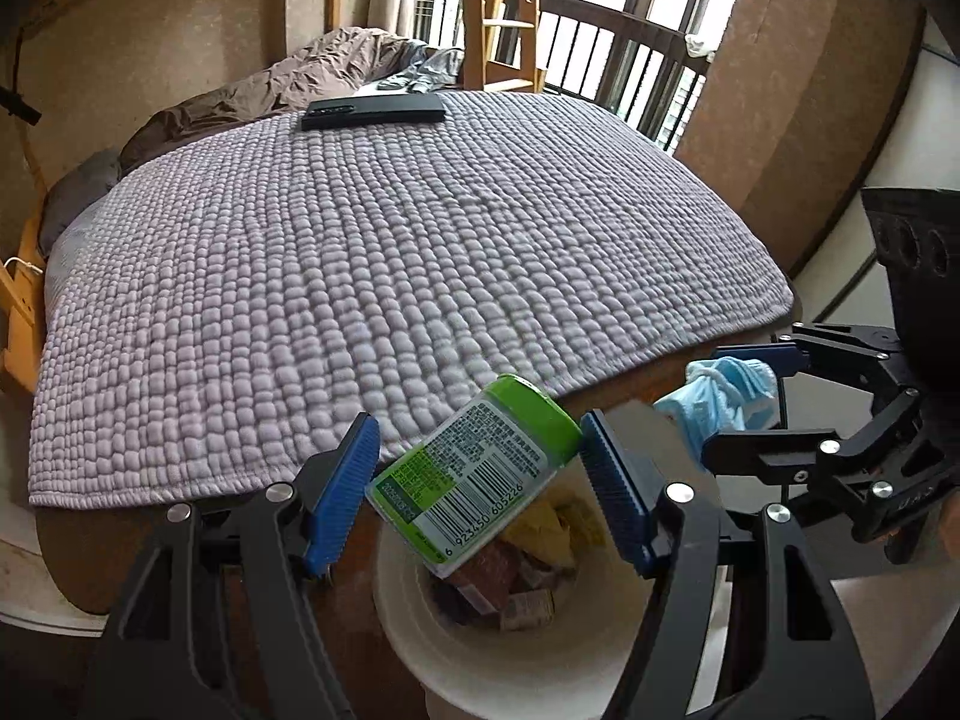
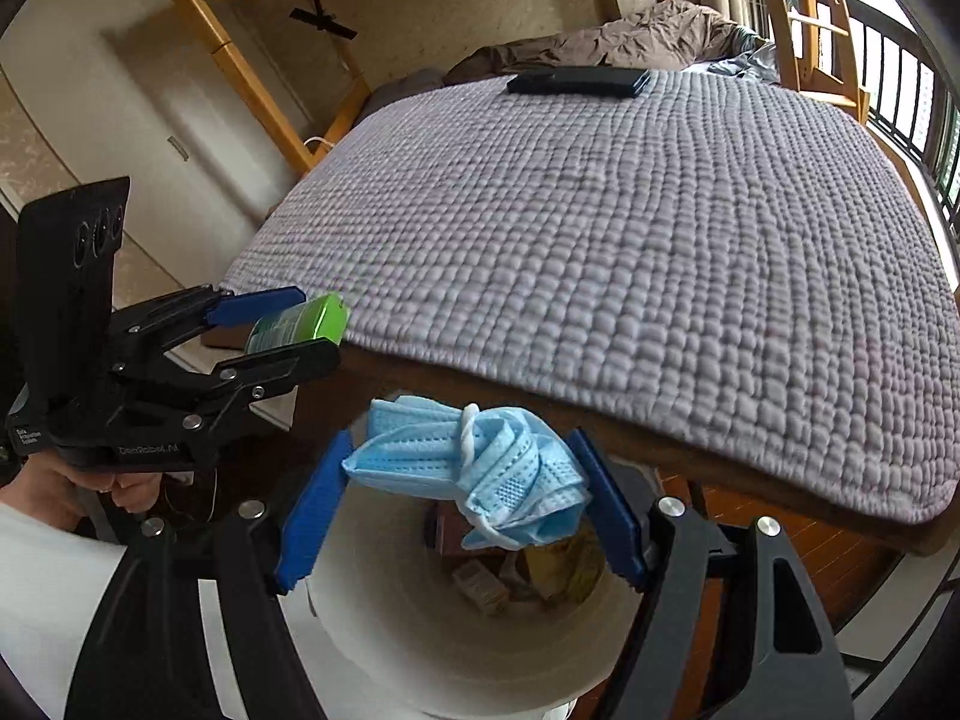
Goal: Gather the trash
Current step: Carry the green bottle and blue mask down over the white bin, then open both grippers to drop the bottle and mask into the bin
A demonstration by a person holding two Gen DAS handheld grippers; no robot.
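The green-capped bottle [image 1: 477,468] sits tilted between the fingers of the left gripper [image 1: 480,480], cap up and away, barcode facing the camera, held above the near rim of the white bin [image 1: 414,618] that stands on the floor just off the foot edge of the bed [image 1: 384,276]. Beside it, the right gripper [image 2: 465,492] has its fingers closed on a crumpled blue face mask [image 2: 474,471], also hanging over the bin's mouth. The main risk is the release — the bottle looks to overhang the bin's bed-side rim, so letting go here could send it glancing off the rim and onto the floor, or bouncing against the bed frame. The mask is light and its ear loop [image 2: 467,432] dangles near one blue finger [image 2: 606,510]; it could snag there and stay stuck when the fingers part, or drift outside the bin. The two grippers are close together, so opening both at once may knock one against the other. Inside the bin lie crumpled wrappers [image 2: 564,564] — yellow ones and brownish cartons [image 1: 486,576] — covering the bottom, with plenty of room above them. Far off, near the head end of the quilt, rests a flat black object [image 1: 372,110], well apart from everything here.
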